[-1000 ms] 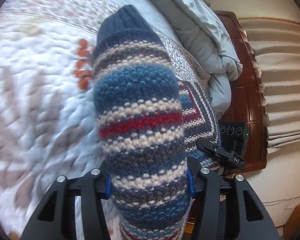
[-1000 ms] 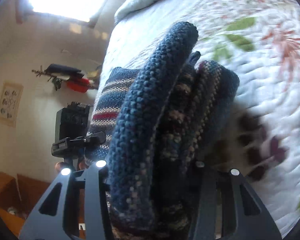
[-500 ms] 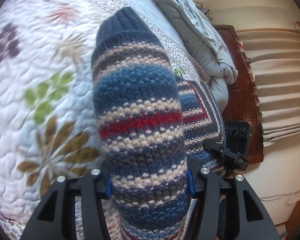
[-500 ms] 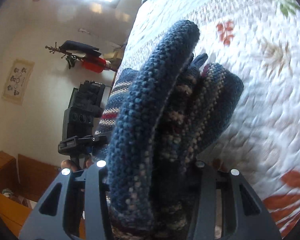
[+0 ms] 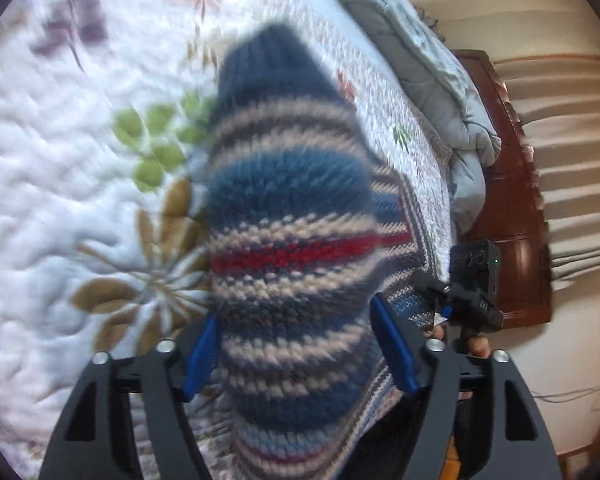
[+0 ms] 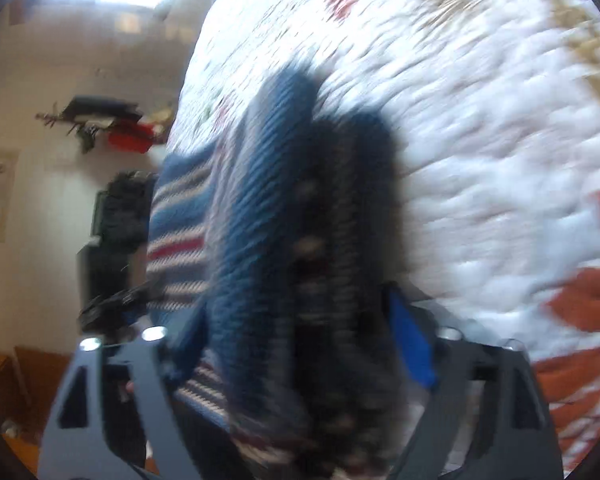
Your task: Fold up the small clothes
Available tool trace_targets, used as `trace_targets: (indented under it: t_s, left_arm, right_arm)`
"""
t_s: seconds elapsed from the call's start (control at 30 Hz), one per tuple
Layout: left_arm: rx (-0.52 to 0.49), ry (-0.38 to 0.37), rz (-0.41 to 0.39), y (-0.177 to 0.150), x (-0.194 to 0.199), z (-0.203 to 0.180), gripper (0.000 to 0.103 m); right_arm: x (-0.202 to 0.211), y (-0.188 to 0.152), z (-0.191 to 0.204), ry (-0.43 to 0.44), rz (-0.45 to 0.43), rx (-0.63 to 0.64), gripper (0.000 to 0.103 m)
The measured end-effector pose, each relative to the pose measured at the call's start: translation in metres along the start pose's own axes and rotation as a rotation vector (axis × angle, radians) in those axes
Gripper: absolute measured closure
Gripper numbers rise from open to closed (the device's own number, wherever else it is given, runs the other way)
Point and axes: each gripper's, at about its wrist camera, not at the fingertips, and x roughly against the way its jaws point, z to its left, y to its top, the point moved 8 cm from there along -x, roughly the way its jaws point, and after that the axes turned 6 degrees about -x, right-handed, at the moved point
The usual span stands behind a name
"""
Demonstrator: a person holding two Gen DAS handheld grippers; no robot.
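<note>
A striped knitted garment (image 5: 292, 240) in blue, cream and red fills the middle of the left wrist view. My left gripper (image 5: 296, 356) has its jaws spread, blue pads beside the knit, which still lies between them. In the right wrist view the same garment (image 6: 276, 240) is bunched in thick folds between the fingers of my right gripper (image 6: 300, 344), whose jaws also stand apart. Both views are blurred. The garment lies over a white floral quilt (image 5: 80, 160), which also shows in the right wrist view (image 6: 480, 140).
A grey-blue duvet (image 5: 440, 92) is heaped at the far end of the bed by a dark wooden headboard (image 5: 512, 220). The other gripper (image 5: 472, 292) shows at right. A wall with a hanging rack (image 6: 100, 120) is at left in the right view.
Both grippers' jaws have opened wider around the knit, exposing their blue pads. Both cameras have shifted over the quilt, and the garment has sagged and spread.
</note>
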Motion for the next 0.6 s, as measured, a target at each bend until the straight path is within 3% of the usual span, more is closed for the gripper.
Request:
trace_targets:
  t_s: [0.03,0.1,0.13,0.23,0.3,0.37,0.43,0.5,0.53,0.57,0.6]
  left_arm:
    - [-0.012,0.029,-0.041,0.002,0.013,-0.002,0.019]
    - [-0.058,0.128,-0.124,-0.004,0.046,-0.013,0.017]
    - [-0.091,0.132,-0.14,-0.012,0.055,-0.025,0.017]
    - [-0.196,0.027,-0.168,-0.049,0.064,-0.074,0.017]
    - [-0.245,-0.042,-0.173,-0.075,0.056,-0.095,0.017]
    - [-0.257,-0.088,-0.166,-0.091,0.039,-0.099,0.017]
    - [-0.223,-0.078,-0.135,-0.104,0.016,-0.085,0.018]
    - [-0.184,-0.095,-0.105,-0.111,-0.001,-0.071,0.018]
    - [-0.164,-0.079,-0.096,-0.113,-0.009,-0.059,0.018]
    - [-0.157,-0.076,-0.088,-0.115,-0.014,-0.054,0.018]
    - [-0.145,-0.081,-0.087,-0.117,-0.016,-0.047,0.019]
  right_arm:
    - [0.01,0.004,0.0,-0.002,-0.029,0.008,0.019]
    - [0.049,0.02,0.009,-0.018,-0.15,0.048,0.025]
    - [0.063,0.025,0.022,0.018,-0.178,0.072,0.032]
    - [0.076,0.034,0.064,0.089,-0.199,0.143,0.039]
    - [0.069,0.037,0.078,0.121,-0.153,0.197,0.043]
    - [0.033,0.044,0.087,0.128,-0.077,0.185,0.048]
    - [-0.001,0.048,0.077,0.113,-0.011,0.142,0.053]
    - [-0.027,0.05,0.048,0.074,0.017,0.084,0.07]
    - [-0.028,0.049,0.038,0.07,0.018,0.071,0.092]
    - [-0.031,0.053,0.022,0.068,0.02,0.03,0.103]
    - [-0.031,0.055,0.015,0.076,0.019,0.011,0.103]
